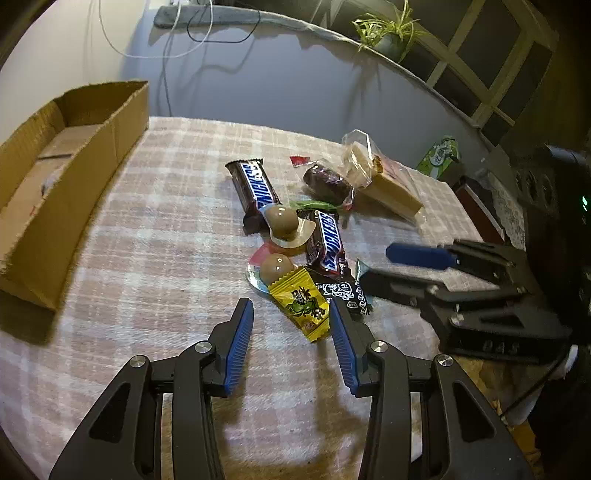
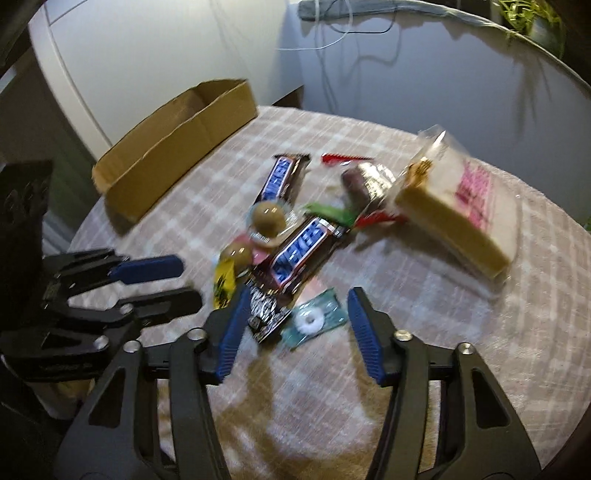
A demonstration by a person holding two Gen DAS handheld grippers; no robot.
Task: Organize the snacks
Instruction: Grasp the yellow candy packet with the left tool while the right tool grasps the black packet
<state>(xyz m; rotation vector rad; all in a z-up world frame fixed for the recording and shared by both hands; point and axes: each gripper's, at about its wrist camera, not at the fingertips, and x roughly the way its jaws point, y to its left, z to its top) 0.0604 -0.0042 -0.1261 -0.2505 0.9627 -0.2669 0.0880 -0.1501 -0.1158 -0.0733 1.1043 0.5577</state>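
A pile of snacks lies on the checked cloth: two Snickers bars (image 1: 255, 190) (image 2: 301, 251), two round chocolate balls (image 1: 282, 221), a yellow packet (image 1: 304, 306), a black-and-white packet (image 2: 264, 308), a green mint packet (image 2: 314, 317), a dark wrapped cake (image 1: 327, 181) and a wrapped sandwich biscuit block (image 2: 458, 221). My left gripper (image 1: 291, 314) is open, its jaws either side of the yellow packet, not touching it. My right gripper (image 2: 299, 302) is open just above the black packet and the mint packet. It also shows in the left wrist view (image 1: 388, 267).
A long open cardboard box (image 1: 66, 177) stands at the left of the table, also seen in the right wrist view (image 2: 177, 136). A potted plant (image 1: 388, 35) and cables sit behind. A green carton (image 1: 439, 157) stands at the far right edge.
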